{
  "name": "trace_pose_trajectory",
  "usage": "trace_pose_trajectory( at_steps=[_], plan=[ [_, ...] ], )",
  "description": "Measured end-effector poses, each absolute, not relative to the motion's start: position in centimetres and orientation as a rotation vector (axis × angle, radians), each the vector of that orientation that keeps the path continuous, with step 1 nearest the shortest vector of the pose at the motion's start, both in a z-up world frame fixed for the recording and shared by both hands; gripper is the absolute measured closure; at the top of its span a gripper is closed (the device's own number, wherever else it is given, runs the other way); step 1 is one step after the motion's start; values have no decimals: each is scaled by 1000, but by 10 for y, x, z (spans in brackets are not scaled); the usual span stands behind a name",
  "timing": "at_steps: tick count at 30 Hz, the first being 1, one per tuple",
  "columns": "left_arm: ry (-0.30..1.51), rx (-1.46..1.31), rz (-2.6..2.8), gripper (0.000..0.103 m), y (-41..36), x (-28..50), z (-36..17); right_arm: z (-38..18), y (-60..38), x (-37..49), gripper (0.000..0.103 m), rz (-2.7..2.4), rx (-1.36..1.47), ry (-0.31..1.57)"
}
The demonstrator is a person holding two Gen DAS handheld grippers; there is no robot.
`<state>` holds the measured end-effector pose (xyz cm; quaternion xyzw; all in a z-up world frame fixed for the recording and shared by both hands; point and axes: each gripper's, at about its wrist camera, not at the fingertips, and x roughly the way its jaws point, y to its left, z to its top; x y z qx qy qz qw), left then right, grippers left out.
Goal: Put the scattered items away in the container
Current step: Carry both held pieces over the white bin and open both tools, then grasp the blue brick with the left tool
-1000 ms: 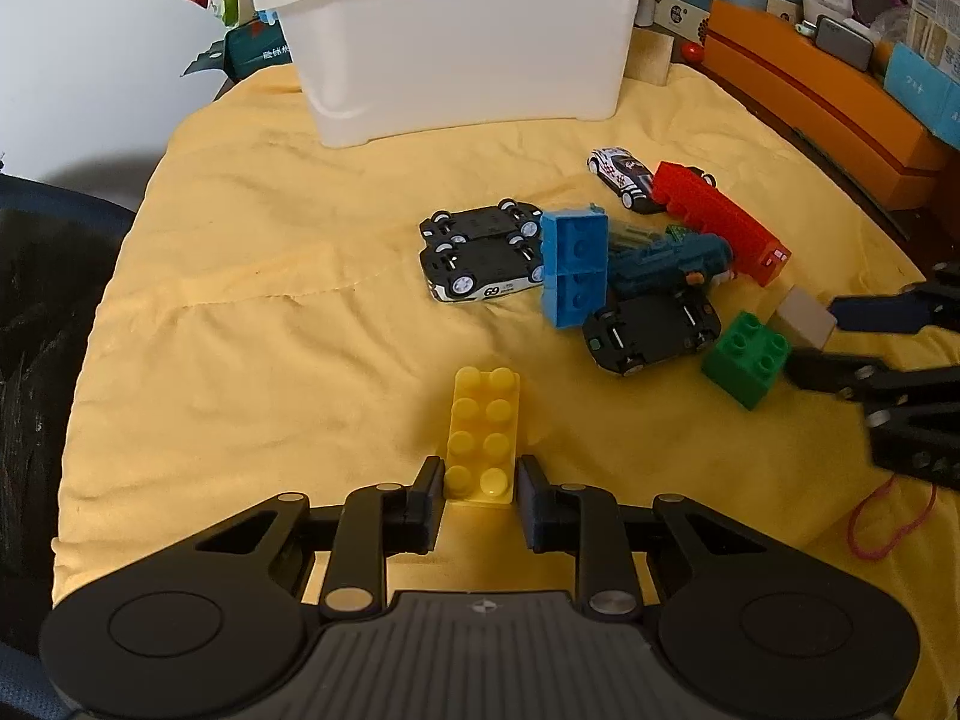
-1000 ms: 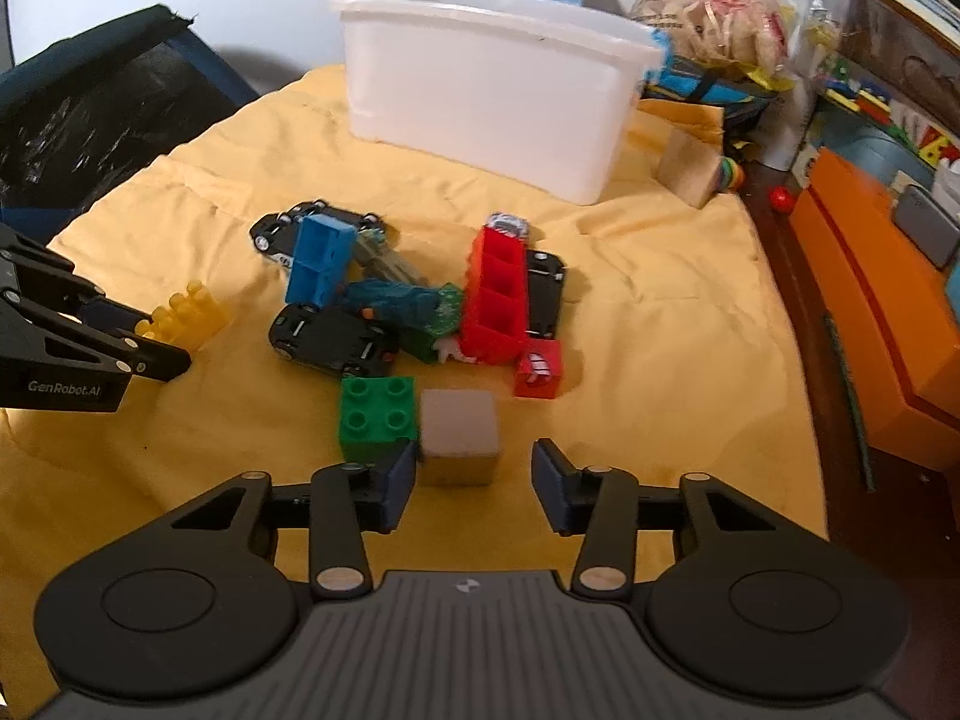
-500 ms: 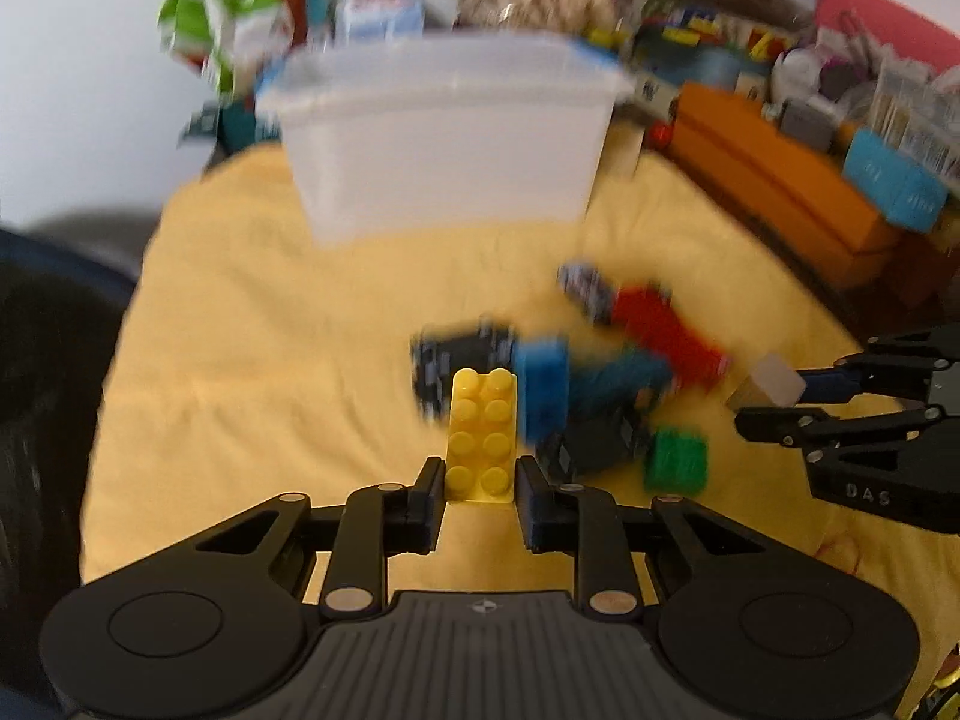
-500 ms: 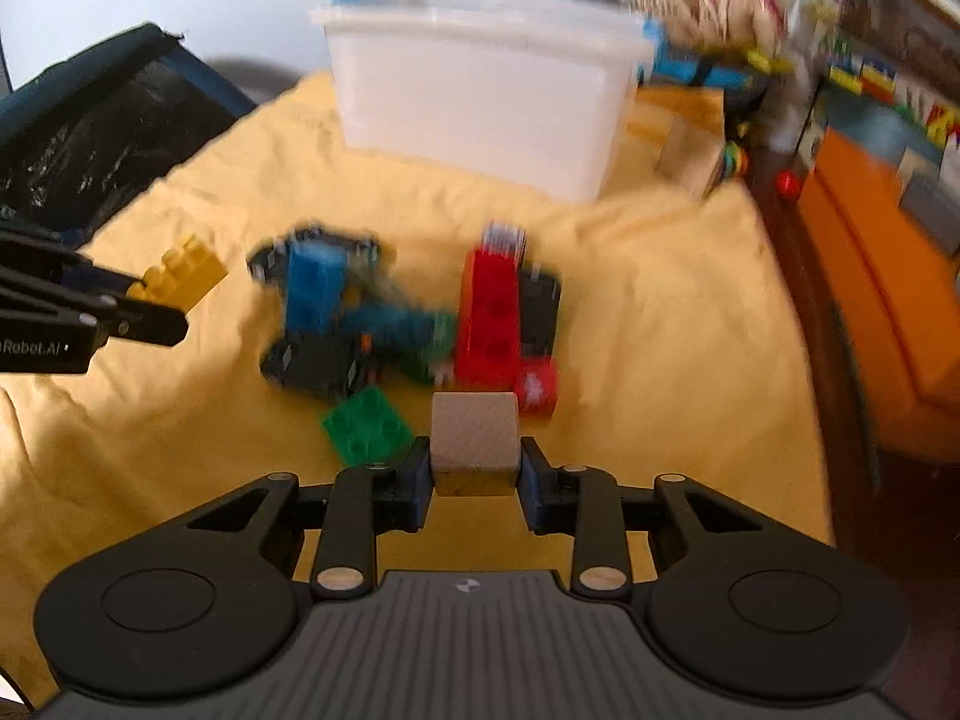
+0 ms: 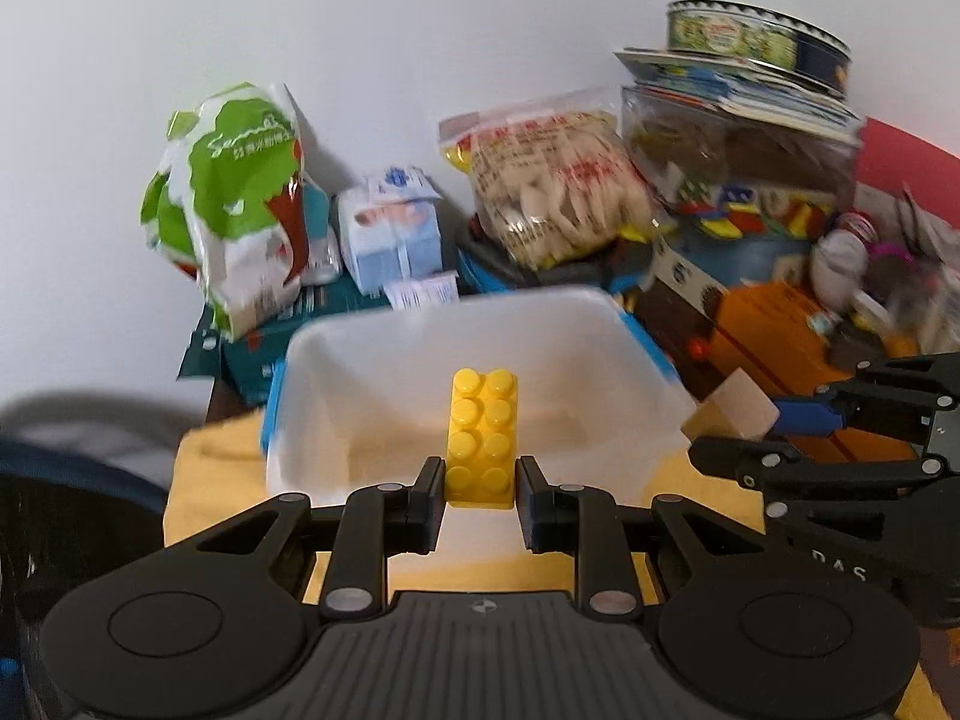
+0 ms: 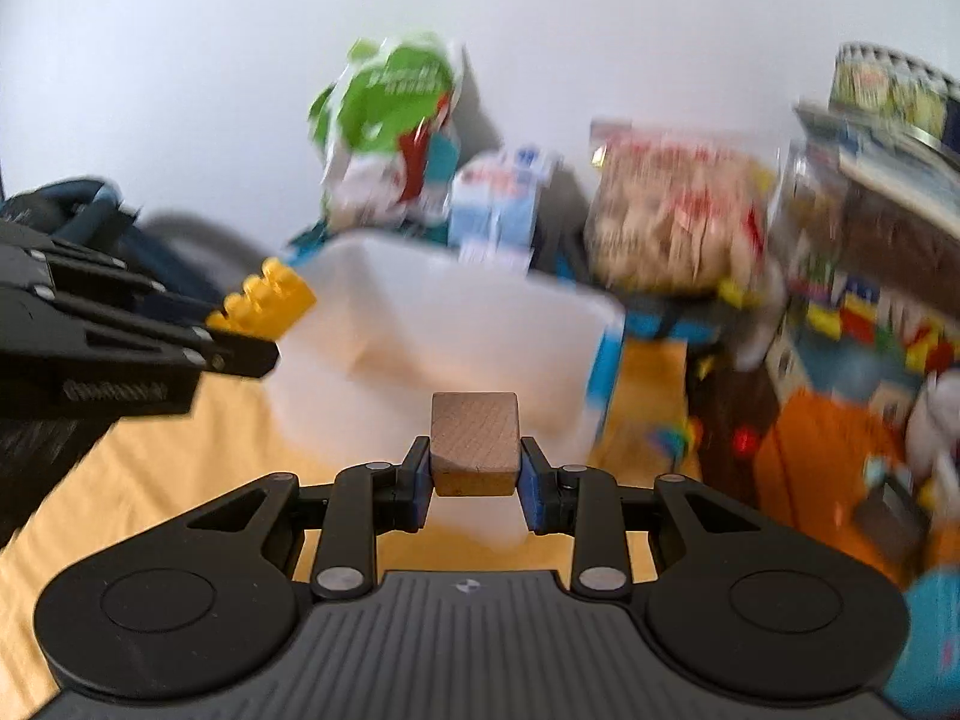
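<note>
**Two blocks carried to the bin**

Left claw clamped on yellow studded plastic brick, poised over white plastic container. Right claw clamped on plain wooden cube, just short of near rim. Advance right past rim, lower both, then part jaws; avoid bouncing.

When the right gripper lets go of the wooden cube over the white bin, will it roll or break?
The wooden cube looks solid, so it probably will not break. Its flat faces suggest it tumbles briefly, then settles. The right gripper pinches two flat sides, so slipping seems unlikely above the white bin.
</note>
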<state>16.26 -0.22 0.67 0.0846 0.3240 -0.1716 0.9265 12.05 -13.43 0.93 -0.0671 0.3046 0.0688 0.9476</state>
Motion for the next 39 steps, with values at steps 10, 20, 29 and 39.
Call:
trace_pose_trajectory(
  at_steps=[10,20,29,39],
  plan=[
    [778,194,-281,75,-15,246,-29,-8,-128,208,70,87,-92,682],
    [879,224,-275,65,-19,268,-46,-29,-120,230,64,81,-99,777],
    [782,178,-289,60,4,228,-13,-4,-130,205,41,60,-97,691],
    [735,158,-253,45,50,120,-21,0,-134,120,36,116,-99,649]
  ],
)
